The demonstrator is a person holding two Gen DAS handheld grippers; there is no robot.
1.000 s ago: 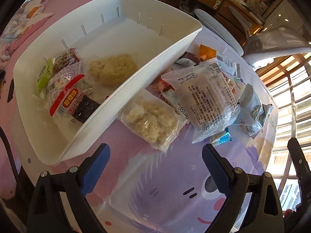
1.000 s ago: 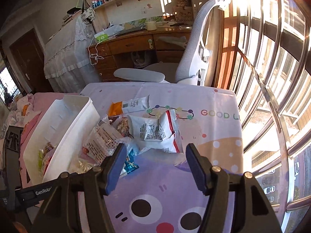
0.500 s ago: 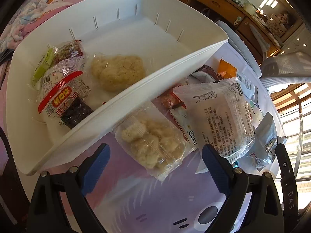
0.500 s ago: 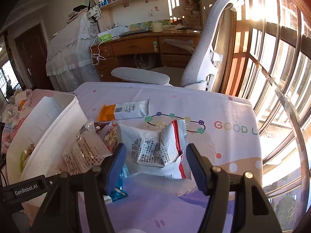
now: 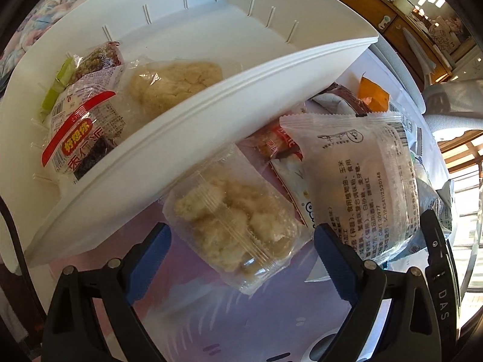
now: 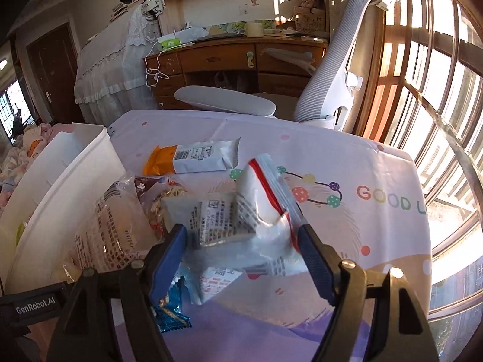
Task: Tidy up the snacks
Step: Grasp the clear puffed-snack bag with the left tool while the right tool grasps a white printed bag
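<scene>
In right claw (image 6: 241,235) | crinkled glossy packet (image 6: 259,211) | opening

The white bin's (image 5: 187,138) near wall hides part of the red-labelled packet (image 5: 81,141) inside.

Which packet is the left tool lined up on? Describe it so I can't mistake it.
Find the white bin on the table; the packet lies just outside its near wall, between the open left tool fingers. It is the clear packet of pale crumbly pieces, unprinted, unlike the text-covered wrapper beside it.
</scene>
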